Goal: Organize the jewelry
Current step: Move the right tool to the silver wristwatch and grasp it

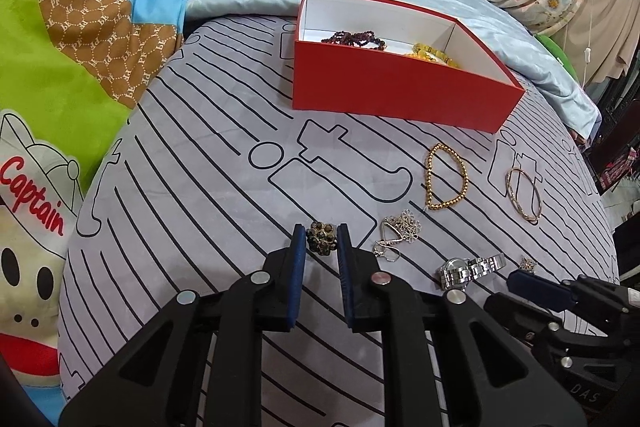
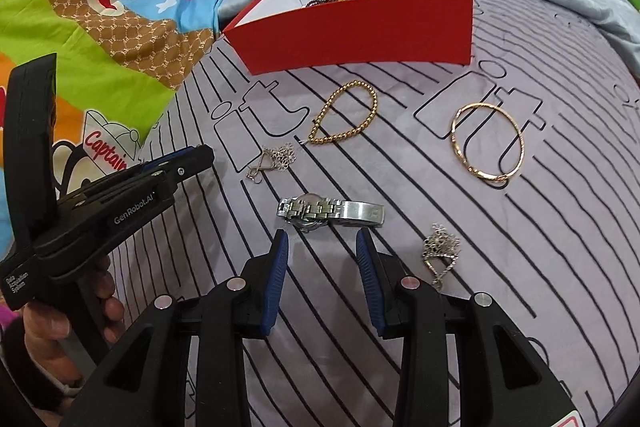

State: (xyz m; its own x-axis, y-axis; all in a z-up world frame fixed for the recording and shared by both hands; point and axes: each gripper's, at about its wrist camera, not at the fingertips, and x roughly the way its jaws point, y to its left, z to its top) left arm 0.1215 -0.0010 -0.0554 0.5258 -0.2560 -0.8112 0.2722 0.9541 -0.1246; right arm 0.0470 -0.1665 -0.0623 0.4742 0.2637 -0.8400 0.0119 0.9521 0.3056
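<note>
Pinching a dark, bronze-flecked flower-cluster brooch (image 1: 320,240) between its blue pads, the left gripper (image 1: 320,239) sits at lower centre of its own view, over the striped grey cushion (image 1: 200,187). The right gripper (image 2: 322,247) has its fingers spread and holds nothing, just below the silver watch (image 2: 330,211) at mid-frame. Above lie a gold bead bracelet (image 2: 346,115), a rose-gold bangle (image 2: 488,143) to its right and a silver flower pendant (image 2: 274,159). The red box (image 2: 360,27), white inside, sits in the upper centre holding dark and yellow beads.

One watch (image 2: 330,211), two bracelets (image 2: 346,115) (image 2: 487,143) (both gold), one box (image 2: 360,27).
</note>
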